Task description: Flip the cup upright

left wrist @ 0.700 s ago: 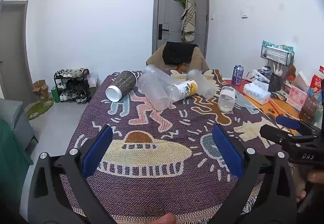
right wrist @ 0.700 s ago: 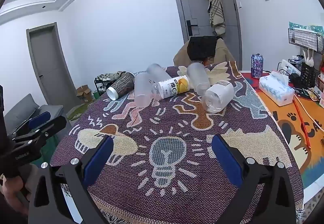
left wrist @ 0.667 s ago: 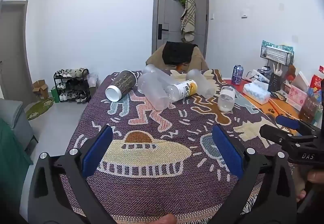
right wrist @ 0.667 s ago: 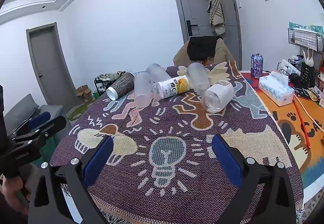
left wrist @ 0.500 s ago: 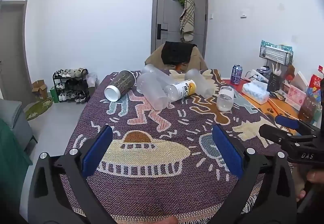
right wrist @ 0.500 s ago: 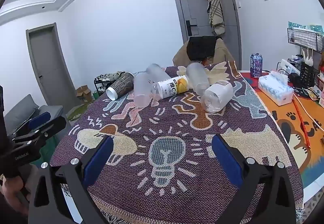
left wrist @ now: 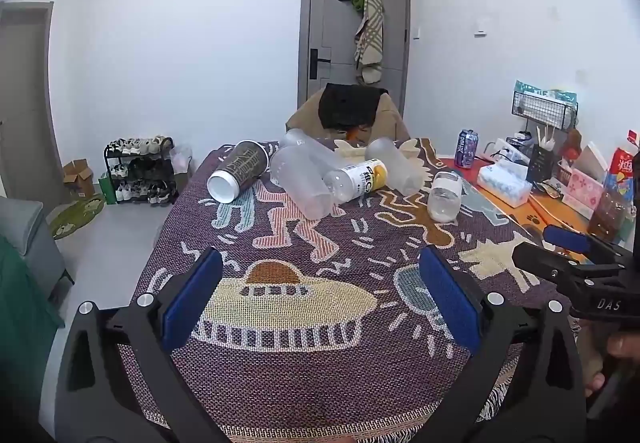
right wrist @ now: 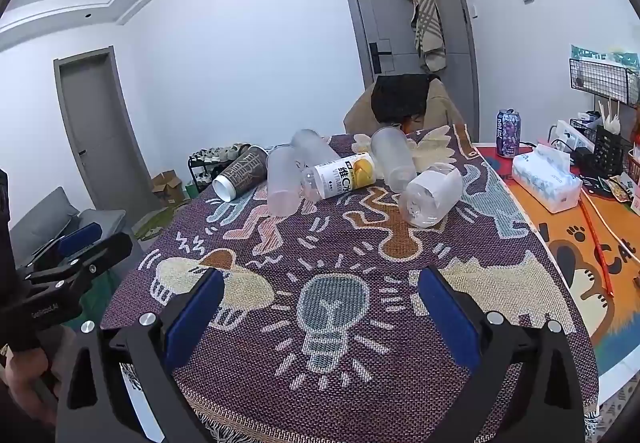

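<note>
Several cups and bottles lie on their sides at the far end of the patterned tablecloth (left wrist: 288,339). A brown paper cup (left wrist: 239,169) (right wrist: 241,172) lies at the left. Frosted cups (left wrist: 300,182) (right wrist: 282,179) lie beside a yellow-labelled bottle (left wrist: 356,179) (right wrist: 340,175). A clear cup with a white sleeve (left wrist: 444,196) (right wrist: 430,197) lies at the right. My left gripper (left wrist: 320,299) is open and empty over the near cloth. My right gripper (right wrist: 320,307) is open and empty, well short of the cups.
A chair with a dark garment (left wrist: 352,111) stands behind the table. To the right are a purple can (right wrist: 508,133), a tissue pack (right wrist: 546,177), a wire rack (left wrist: 544,109) and desk clutter on an orange mat (right wrist: 580,243). A shoe rack (left wrist: 140,171) stands on the floor at left.
Both views have shifted very slightly; the cups and both open grippers stand as before.
</note>
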`<act>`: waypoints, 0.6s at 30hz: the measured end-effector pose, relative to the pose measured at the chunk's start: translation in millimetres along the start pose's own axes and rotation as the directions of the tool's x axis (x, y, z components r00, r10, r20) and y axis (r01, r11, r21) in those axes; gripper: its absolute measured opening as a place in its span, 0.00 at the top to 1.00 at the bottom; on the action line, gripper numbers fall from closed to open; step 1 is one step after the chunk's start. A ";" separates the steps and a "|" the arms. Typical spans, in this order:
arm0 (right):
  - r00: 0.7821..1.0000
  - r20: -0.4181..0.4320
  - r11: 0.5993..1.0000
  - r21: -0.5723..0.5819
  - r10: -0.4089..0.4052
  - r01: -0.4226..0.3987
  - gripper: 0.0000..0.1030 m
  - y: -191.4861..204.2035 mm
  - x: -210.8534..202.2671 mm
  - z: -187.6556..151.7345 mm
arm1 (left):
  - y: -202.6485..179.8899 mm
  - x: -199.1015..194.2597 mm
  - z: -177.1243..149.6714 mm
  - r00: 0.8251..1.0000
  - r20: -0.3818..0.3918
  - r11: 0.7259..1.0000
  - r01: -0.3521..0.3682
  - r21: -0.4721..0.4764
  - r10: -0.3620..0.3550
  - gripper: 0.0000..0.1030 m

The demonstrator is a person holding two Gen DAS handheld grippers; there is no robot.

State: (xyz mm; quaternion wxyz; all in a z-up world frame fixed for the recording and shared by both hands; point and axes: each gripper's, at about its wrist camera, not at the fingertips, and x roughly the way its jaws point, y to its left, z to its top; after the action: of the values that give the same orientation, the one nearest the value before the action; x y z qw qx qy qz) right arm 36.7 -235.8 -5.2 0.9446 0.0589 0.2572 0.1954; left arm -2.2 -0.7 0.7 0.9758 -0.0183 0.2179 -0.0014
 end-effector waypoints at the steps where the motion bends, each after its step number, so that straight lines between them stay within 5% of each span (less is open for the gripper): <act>1: 1.000 -0.001 1.000 0.000 -0.001 0.001 0.07 0.4 0.2 0.0 | 0.0 -0.3 -0.4 1.000 0.000 1.000 0.001 0.000 -0.001 0.05; 18: 1.000 0.001 1.000 0.003 0.006 -0.006 0.07 2.7 0.7 2.0 | -0.5 -2.3 3.6 1.000 0.001 1.000 0.002 0.002 -0.002 0.05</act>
State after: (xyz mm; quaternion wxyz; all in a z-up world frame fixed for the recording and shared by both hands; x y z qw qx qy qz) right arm 37.4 -233.0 -3.3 0.9440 0.0611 0.2568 0.1979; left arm -2.8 -1.0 4.9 0.9760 -0.0177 0.2172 -0.0024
